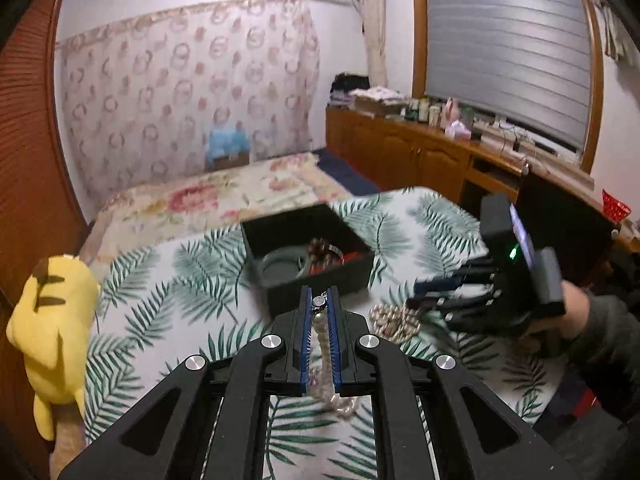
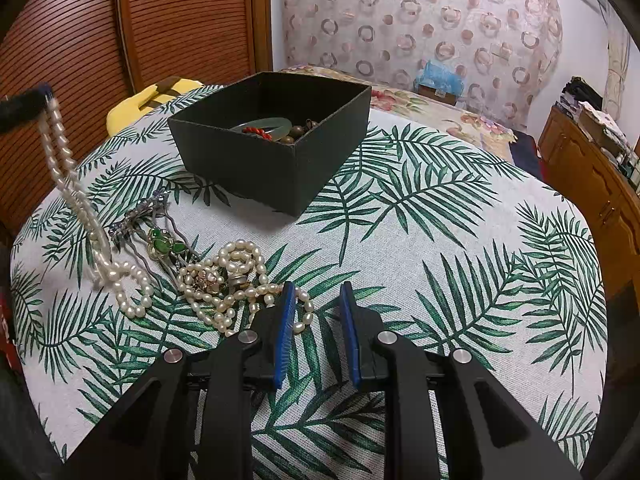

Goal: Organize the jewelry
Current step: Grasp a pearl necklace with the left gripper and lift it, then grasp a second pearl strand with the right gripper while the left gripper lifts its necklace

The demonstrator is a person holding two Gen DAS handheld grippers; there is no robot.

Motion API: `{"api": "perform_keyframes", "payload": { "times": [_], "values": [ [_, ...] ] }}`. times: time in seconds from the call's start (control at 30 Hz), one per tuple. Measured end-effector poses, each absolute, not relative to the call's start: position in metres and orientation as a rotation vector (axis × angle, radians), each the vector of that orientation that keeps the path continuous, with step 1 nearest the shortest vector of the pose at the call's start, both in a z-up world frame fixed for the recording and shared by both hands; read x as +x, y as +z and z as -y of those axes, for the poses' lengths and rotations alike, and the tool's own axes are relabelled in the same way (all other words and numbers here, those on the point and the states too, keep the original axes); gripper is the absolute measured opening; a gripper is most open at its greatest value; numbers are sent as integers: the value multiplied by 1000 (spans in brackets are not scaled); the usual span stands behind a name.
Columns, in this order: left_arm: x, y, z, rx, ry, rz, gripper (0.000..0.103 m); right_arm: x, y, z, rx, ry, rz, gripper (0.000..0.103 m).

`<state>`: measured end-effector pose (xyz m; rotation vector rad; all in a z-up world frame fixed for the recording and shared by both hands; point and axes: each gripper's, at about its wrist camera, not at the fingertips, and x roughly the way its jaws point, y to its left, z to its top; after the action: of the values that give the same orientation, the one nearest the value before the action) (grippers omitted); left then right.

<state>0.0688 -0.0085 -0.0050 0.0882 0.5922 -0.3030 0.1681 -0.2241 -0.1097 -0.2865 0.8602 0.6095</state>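
Pearl necklace (image 1: 325, 344) hangs clamped in the left gripper (image 1: 319, 308), its lower end trailing onto the leaf-print tablecloth (image 2: 440, 240) just short of the black box (image 2: 272, 148), which holds a jade bangle (image 2: 267, 125), red beads and brown beads. Right gripper (image 2: 318, 300) rests with jaws apart and empty. Just left of its tips lie a second pearl strand (image 2: 232, 280), one green brooch (image 2: 162, 242) and one hairpin (image 2: 136, 216).

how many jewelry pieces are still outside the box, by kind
pearl strands: 2, one hanging from the left tool at, one heaped on the cloth
hair ornaments: 2, purple and green
total: 4
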Motion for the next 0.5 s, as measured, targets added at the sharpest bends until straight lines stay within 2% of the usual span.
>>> {"api": "perform_keyframes", "payload": {
  "times": [0.33, 0.37, 0.4, 0.43, 0.5],
  "values": [
    [68, 35, 8, 94, -290, -492, 7, 168, -110, 224, -284, 611, -861, 25],
    [70, 36, 8, 93, -289, -489, 7, 169, -109, 225, -279, 616, -864, 23],
    [71, 37, 8, 92, -288, -488, 7, 170, -109, 225, -277, 612, -865, 12],
    [73, 38, 8, 91, -285, -485, 7, 171, -109, 226, -273, 613, -866, 5],
    [77, 38, 7, 90, -282, -482, 7, 171, -109, 227, -259, 628, -871, 5]
  ]
}}
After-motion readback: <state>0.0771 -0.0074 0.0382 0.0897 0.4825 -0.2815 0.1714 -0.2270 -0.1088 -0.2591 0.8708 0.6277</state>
